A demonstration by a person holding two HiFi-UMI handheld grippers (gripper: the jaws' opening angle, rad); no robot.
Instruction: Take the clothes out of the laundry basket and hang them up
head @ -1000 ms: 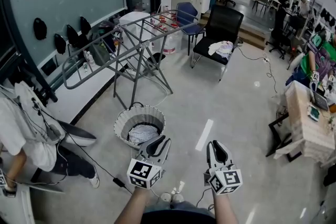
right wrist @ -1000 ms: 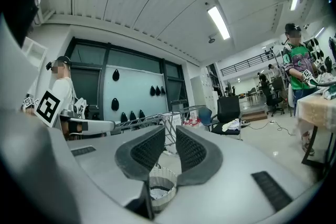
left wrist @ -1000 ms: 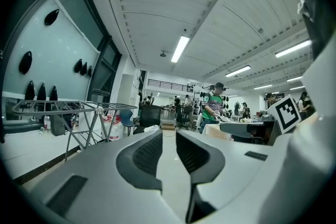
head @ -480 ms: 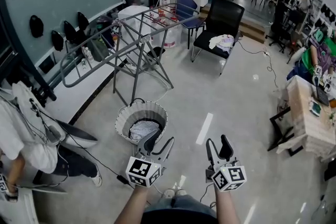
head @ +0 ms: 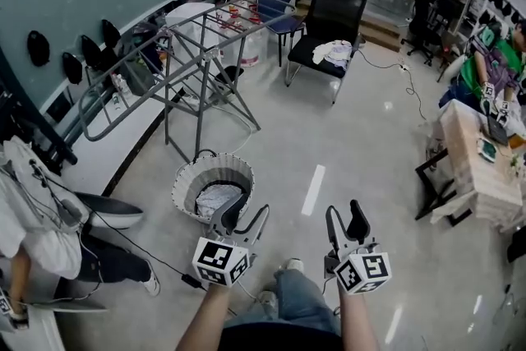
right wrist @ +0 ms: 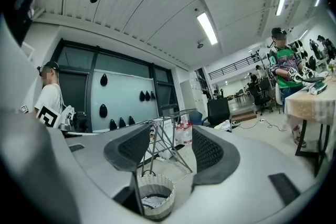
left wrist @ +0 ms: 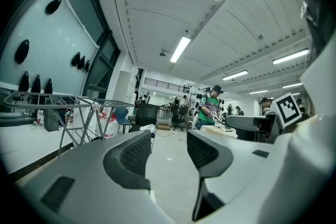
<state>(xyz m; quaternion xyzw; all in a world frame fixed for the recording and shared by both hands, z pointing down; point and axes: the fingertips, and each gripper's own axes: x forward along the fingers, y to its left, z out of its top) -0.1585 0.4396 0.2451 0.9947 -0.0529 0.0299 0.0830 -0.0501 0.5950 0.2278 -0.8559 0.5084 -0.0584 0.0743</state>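
The white ribbed laundry basket (head: 186,181) stands on the floor just ahead of my left gripper (head: 246,216), with pale clothes (head: 215,197) heaped inside. The grey metal drying rack (head: 197,53) stands bare behind it, near the wall. Both grippers are held level at waist height. The left gripper's jaws have just been opening and hold nothing. My right gripper (head: 345,219), also just opened, is empty too. The right gripper view shows the basket (right wrist: 154,194) low between its jaws (right wrist: 168,149) and the rack (right wrist: 169,131) beyond. The left gripper (left wrist: 168,150) faces open floor.
A person in white (head: 33,210) crouches at the left by a dark board. A black chair (head: 333,25) bearing light cloth and a blue chair (head: 275,4) stand past the rack. A wooden table (head: 481,168) is at the right. A cable (head: 156,259) trails across the floor.
Both grippers' jaws went from shut to open. The basket and rack have shifted left and lower in the head view, and my knee now shows between the arms.
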